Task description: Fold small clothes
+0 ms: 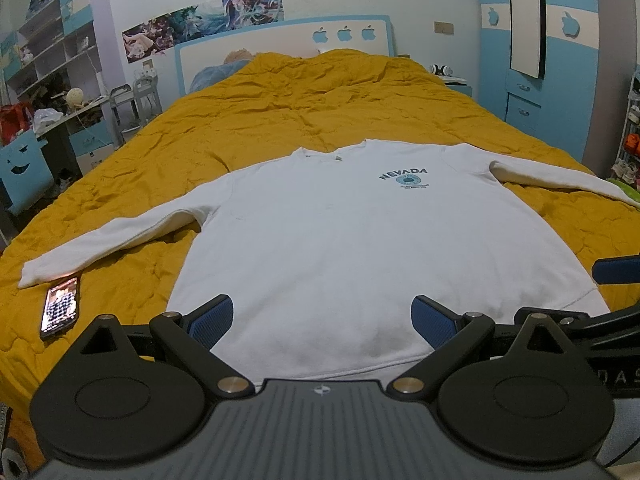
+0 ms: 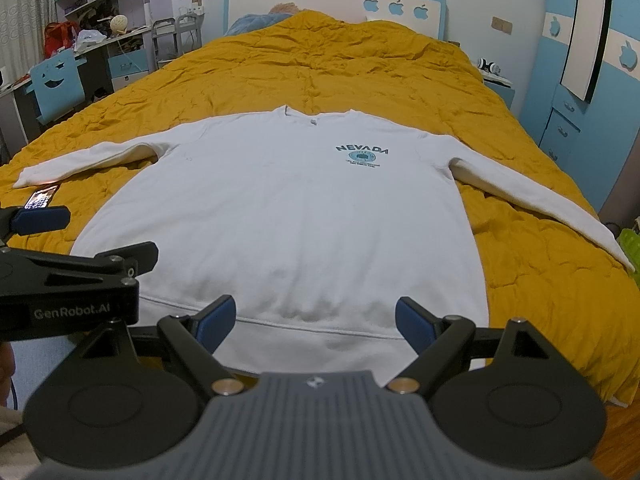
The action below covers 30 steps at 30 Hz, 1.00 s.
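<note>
A white long-sleeved sweatshirt (image 1: 340, 240) with a blue "NEVADA" print (image 1: 404, 178) lies flat, face up, on the yellow bedspread (image 1: 300, 108), both sleeves spread out. It also shows in the right wrist view (image 2: 288, 208). My left gripper (image 1: 322, 316) is open and empty, hovering over the hem near its middle. My right gripper (image 2: 316, 320) is open and empty, above the hem a little to the right. Part of the right gripper shows at the left view's right edge (image 1: 616, 272); part of the left gripper shows at the right view's left edge (image 2: 40, 218).
A lit phone (image 1: 60, 306) lies on the bedspread by the left sleeve cuff; it also shows in the right wrist view (image 2: 42, 197). A desk and blue chair (image 2: 56, 80) stand left of the bed, a blue wardrobe (image 2: 580, 80) right. The headboard (image 1: 280, 44) is at the far end.
</note>
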Tool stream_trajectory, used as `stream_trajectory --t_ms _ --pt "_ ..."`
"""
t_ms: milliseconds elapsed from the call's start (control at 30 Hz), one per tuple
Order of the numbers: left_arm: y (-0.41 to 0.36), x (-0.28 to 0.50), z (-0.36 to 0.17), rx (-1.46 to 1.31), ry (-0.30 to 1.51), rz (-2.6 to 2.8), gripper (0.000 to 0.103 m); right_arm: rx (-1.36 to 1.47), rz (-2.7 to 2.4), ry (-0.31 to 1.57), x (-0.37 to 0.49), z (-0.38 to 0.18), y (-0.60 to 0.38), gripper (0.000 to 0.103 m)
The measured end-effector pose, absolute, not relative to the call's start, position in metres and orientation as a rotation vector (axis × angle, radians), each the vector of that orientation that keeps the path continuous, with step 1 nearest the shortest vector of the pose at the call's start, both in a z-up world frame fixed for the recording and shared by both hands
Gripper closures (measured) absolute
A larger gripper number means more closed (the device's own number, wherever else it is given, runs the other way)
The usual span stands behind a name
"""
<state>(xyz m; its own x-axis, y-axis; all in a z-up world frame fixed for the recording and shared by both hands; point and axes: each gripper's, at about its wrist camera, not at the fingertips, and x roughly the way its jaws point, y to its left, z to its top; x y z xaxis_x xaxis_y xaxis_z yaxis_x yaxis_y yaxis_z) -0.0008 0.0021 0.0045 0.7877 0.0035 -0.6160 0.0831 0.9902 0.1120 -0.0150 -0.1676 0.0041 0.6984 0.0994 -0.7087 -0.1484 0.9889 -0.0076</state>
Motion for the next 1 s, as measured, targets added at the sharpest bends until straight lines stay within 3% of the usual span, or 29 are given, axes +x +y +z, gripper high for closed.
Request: stream_trajectory --t_ms 633,1000 --pt "0.07 0.068 0.013 -0.066 0.628 -0.109 0.0 -0.049 0.255 0.677 0.052 0.017 -0.165 0.02" --pt "0.259 0.154 0.012 -0.23 0.569 0.208 0.0 -0.02 0.254 0.58 0.148 0.016 -0.171 0.02"
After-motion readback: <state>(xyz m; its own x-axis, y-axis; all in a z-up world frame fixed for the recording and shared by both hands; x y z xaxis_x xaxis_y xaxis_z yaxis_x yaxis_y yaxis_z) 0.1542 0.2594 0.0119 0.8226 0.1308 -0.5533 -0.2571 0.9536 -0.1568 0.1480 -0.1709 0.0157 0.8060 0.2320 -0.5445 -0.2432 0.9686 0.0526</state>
